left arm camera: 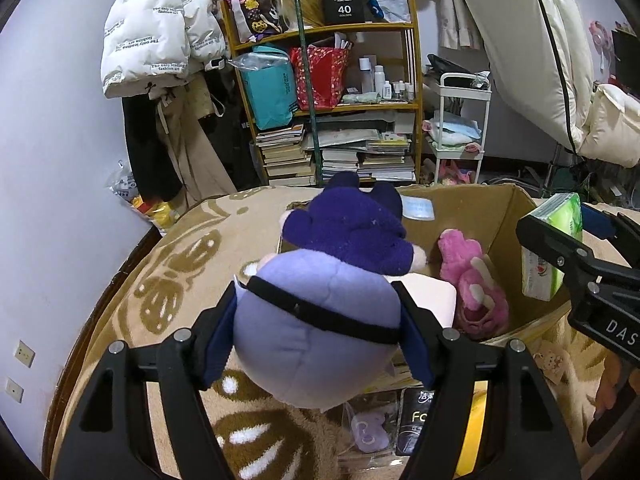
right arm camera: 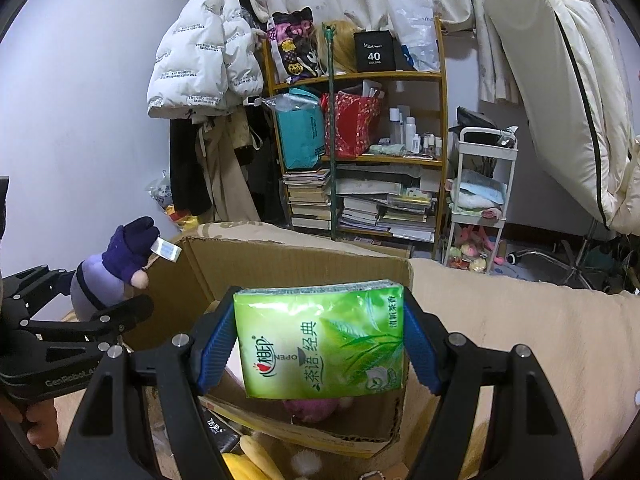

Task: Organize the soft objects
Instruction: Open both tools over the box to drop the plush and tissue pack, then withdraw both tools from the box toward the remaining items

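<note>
1. We take the box (left arm camera: 496, 216) on the blanket (left arm camera: 168, 272) as our landmark; it stands open, and both grippers work at its rim.
2. Our left gripper (left arm camera: 316, 320) is clamped on the plush (left arm camera: 312, 312), its blue pads pressing the pale lilac body from both sides. The plush hangs over the box's near-left corner, its dark purple end pointing away from us toward the far wall of the box.
3. In the right wrist view the same plush (right arm camera: 116, 268) shows left of the box (right arm camera: 280, 264), held up above its left flap, with a small tag sticking out beside it.
4. Our right gripper (right arm camera: 320, 344) is closed on the tissues (right arm camera: 320, 340), a green pack squeezed flat between the two pads and held above the box opening, toward its right side.
5. From the left wrist view the tissues (left arm camera: 554, 244) sit at the box's right wall, with the right gripper (left arm camera: 580, 264) coming in from that side.
6. Inside the box lies a pink toy (left arm camera: 476, 284) on the floor near the right wall, below the tissues; something pink (right arm camera: 308, 408) under the pack in the right view is probably this toy, though it is mostly hidden.
7. A shelf (left arm camera: 328, 80) stands beyond the box.
</note>
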